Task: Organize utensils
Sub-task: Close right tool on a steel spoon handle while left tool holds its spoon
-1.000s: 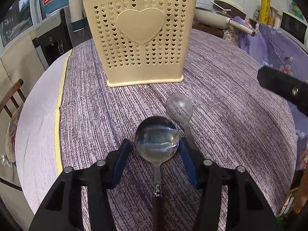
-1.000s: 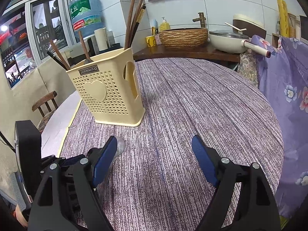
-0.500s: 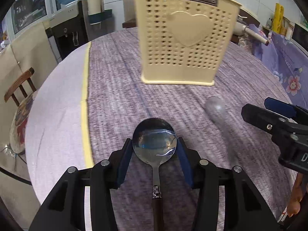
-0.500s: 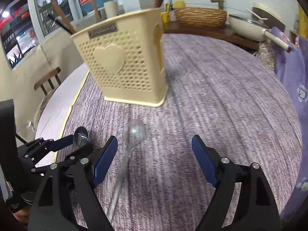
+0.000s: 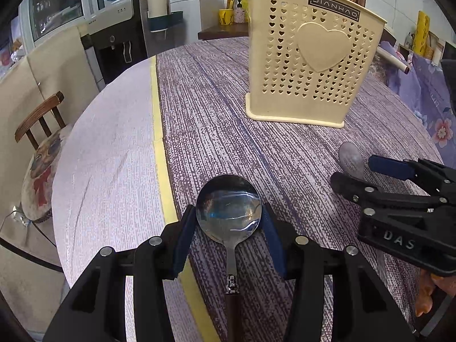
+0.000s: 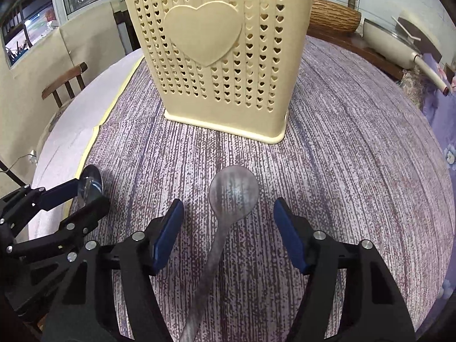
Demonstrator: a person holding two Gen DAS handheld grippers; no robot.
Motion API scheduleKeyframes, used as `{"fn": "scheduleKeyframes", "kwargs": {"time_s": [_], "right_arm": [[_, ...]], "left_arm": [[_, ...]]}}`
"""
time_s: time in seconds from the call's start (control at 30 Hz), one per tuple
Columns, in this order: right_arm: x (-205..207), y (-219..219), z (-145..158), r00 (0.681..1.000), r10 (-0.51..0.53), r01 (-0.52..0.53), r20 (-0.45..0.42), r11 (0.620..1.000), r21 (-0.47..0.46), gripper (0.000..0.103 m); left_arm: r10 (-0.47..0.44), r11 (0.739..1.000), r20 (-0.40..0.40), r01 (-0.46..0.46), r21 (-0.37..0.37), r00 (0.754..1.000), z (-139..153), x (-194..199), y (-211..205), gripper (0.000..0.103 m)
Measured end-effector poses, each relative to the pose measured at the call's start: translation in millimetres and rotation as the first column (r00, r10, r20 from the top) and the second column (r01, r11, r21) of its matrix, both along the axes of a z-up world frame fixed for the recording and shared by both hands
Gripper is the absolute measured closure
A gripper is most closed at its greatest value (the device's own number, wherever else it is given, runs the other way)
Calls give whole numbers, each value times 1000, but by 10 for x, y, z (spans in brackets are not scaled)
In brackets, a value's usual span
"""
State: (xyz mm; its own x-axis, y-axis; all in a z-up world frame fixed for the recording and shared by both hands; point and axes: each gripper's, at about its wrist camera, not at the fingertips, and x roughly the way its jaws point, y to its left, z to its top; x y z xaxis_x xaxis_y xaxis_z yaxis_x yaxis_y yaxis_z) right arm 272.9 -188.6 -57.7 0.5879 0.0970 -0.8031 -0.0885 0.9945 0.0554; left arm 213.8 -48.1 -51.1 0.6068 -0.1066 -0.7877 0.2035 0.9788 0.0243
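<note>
Since a second ago my right hand-held gripper [image 6: 226,229] has dropped over the matte spoon [image 6: 232,193]. Left hand-held gripper [image 5: 228,225] pinches the shiny spoon [image 5: 228,211], bowl toward the cream holder [image 5: 307,57]. Right jaws are closing astride the matte spoon's handle without touching it; it lies flat on the table [image 6: 342,156], bowl toward the holder.

My dark spoon's handle [image 5: 232,307] runs off the bottom edge. The pale spoon [image 6: 228,208] loses its handle end there too. My right tongs [image 5: 379,176] cover part of that spoon's bowl; the holder's [image 6: 222,57] top is cropped.
</note>
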Motion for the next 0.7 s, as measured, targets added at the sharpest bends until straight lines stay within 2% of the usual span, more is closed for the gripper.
{"fn": "scheduleKeyframes", "kwargs": {"time_s": [0.1, 0.33, 0.57, 0.7], "right_arm": [[24, 18, -9, 1000, -1, 1, 6, 1000, -20, 40], [40, 43, -8, 1000, 6, -5, 30, 1000, -25, 66], [37, 20, 24, 999, 11, -11, 36, 1000, -3, 66], [-33, -75, 106, 998, -1, -1, 70, 999, 32, 66]], "left_arm": [[0, 1000, 1, 0, -3, 1000, -3, 6, 11, 56], [1, 1000, 3, -1, -2, 1000, -7, 4, 22, 56], [2, 1000, 3, -2, -3, 1000, 0, 5, 4, 56], [-6, 1000, 17, 6, -21, 1000, 57, -1, -9, 56]]}}
